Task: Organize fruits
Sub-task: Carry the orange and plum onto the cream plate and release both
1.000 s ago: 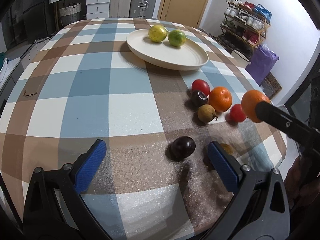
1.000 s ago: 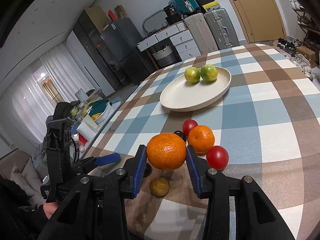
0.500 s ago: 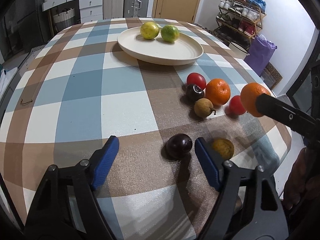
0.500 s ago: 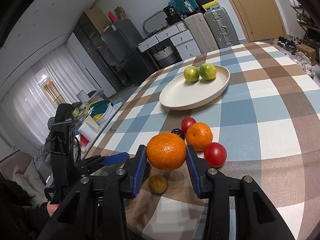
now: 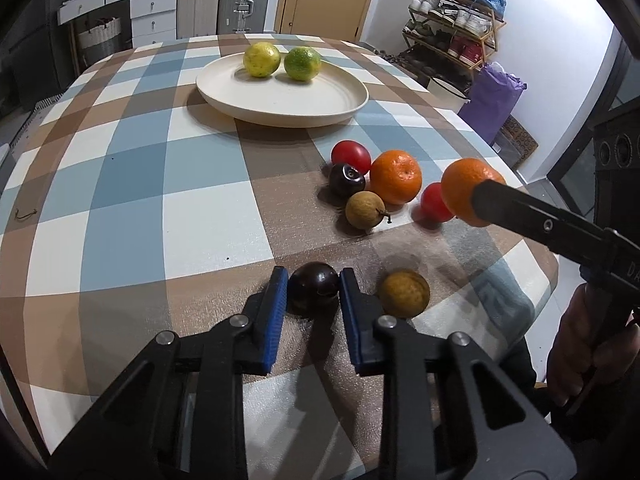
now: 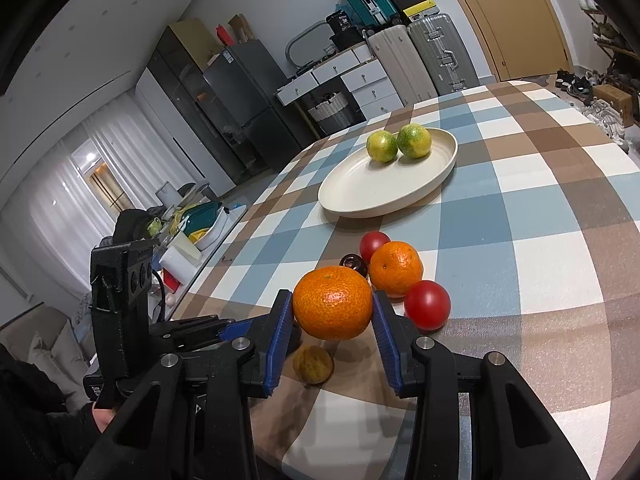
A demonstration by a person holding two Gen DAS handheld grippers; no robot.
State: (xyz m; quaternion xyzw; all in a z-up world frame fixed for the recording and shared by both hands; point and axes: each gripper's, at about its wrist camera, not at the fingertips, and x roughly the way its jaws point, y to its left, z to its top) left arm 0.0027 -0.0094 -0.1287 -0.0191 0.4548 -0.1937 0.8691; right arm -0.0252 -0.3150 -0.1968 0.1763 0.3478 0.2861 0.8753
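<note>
Checked in blue, brown and white, the tablecloth [image 5: 132,208] carries one cream plate [image 5: 280,100] with two green-yellow citrus fruits [image 5: 262,59] on it, and nearer the edge two dark plums, two red tomatoes [image 5: 351,152], two brownish round fruits [image 5: 364,210] and one orange [image 5: 395,176] lying loose. At the near edge, the left gripper [image 5: 313,288] is closing its blue pads on one dark plum [image 5: 314,286], which sits on the cloth right between them, pads touching both its sides. Further right, the right gripper [image 6: 332,312] holds a second orange [image 6: 332,308] pinched between its pads, lifted clear of the cloth above the loose cluster.
</note>
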